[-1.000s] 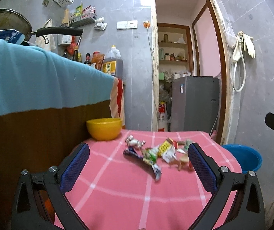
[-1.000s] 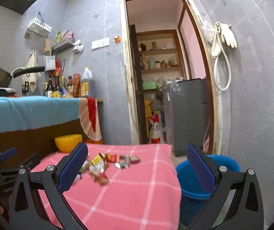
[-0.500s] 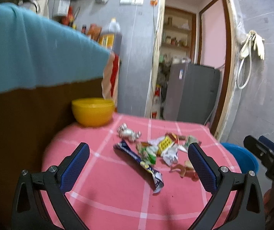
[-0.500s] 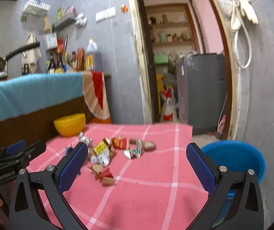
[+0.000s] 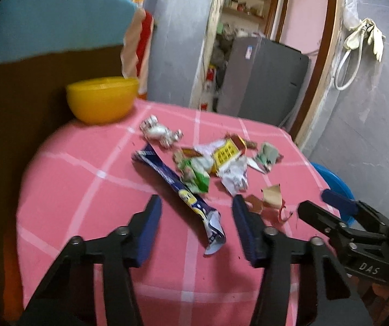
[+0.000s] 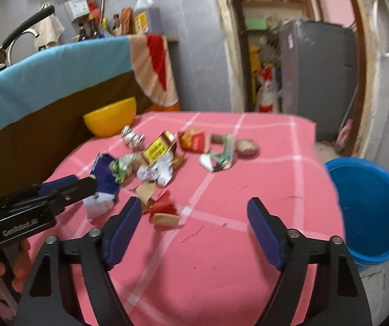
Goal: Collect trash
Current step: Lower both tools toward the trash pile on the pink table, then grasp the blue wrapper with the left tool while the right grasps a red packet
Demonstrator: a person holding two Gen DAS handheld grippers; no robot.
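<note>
Nothing looks collected yet: the blue bucket (image 6: 368,212) standing off the surface's 3 o'clock edge shows a bare inside as far as I can see, and the whole litter of wrappers lies on the pink checked surface (image 5: 85,190). The left gripper (image 5: 197,218) hangs over the near end of the long dark-blue wrapper (image 5: 172,179), its jaws partly spread on either side of the wrapper's torn white tail, not yet pinching it. The right gripper (image 6: 194,212) is spread wide and holds nothing, hovering over bare cloth with a red and tan scrap (image 6: 164,212) just past its 10 o'clock fingertip. The trash itself is a loose heap toward the middle of the surface: a yellow printed packet (image 5: 225,153), a green wrapper (image 5: 194,174), crumpled white paper (image 5: 235,176), a silvery twist (image 5: 159,133) nearest the yellow bowl (image 5: 102,99) at 11 o'clock. All of it looks light, crinkled and flat-lying, so I judge every piece remains to be picked up.
</note>
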